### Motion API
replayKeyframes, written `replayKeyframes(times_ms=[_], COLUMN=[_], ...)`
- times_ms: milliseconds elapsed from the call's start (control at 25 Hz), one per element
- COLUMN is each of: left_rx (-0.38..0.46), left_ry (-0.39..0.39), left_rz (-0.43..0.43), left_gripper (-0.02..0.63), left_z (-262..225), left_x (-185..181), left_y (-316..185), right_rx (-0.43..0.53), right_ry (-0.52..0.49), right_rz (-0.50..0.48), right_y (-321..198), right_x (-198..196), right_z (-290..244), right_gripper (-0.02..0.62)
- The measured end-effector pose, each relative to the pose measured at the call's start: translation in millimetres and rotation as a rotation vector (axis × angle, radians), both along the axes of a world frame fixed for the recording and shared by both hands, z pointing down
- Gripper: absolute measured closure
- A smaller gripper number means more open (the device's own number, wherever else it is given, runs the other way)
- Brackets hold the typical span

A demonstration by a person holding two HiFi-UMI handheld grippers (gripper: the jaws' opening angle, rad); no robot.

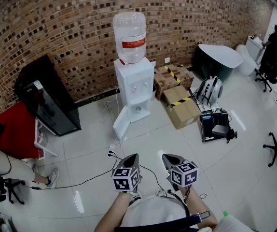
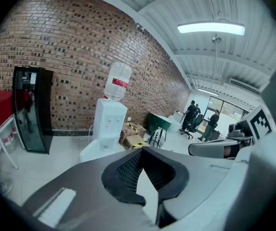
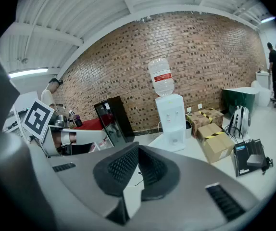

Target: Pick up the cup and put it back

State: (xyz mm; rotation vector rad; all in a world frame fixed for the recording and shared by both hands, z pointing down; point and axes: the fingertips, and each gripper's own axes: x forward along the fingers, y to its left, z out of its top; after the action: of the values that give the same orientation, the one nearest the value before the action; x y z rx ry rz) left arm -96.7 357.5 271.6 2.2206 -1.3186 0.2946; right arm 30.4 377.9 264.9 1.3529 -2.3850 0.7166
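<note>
No cup shows plainly in any view. A white water dispenser (image 1: 133, 88) with a big bottle on top stands against the brick wall, its lower door (image 1: 121, 122) swung open. A small round pale thing (image 1: 137, 109) sits in that lower compartment, too small to name. My left gripper (image 1: 134, 155) and right gripper (image 1: 166, 156) are side by side over the floor, well short of the dispenser, both pointing at it. Each is shut with nothing between its jaws. The dispenser (image 2: 110, 121) also appears beyond the left gripper (image 2: 143, 150), and the dispenser (image 3: 171, 114) beyond the right gripper (image 3: 138, 147).
A black glass-door cabinet (image 1: 47, 98) and a red table (image 1: 13, 129) stand at the left. Cardboard boxes (image 1: 179, 105) and a black case (image 1: 214, 124) lie right of the dispenser. A cable (image 1: 90, 178) runs across the white tiles. A seated person's legs (image 1: 13, 168) are at far left.
</note>
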Motion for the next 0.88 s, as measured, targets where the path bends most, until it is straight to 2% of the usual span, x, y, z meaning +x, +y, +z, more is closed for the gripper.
replayKeyframes(times_ms=[560,880], left_rx=[-0.009,-0.022], left_ry=[0.008,0.011], left_rz=[0.003,0.049], left_gripper=[0.606,0.606], left_z=[3,10], left_x=[-6,-23], left_y=[-11,-25], right_rx=[-0.010,-0.006], right_ry=[0.000,0.020], right_rz=[0.012,0.039], right_y=[-12,-37], right_x=[-5,-18], right_z=[3,6], right_gripper=[0.584,0.584])
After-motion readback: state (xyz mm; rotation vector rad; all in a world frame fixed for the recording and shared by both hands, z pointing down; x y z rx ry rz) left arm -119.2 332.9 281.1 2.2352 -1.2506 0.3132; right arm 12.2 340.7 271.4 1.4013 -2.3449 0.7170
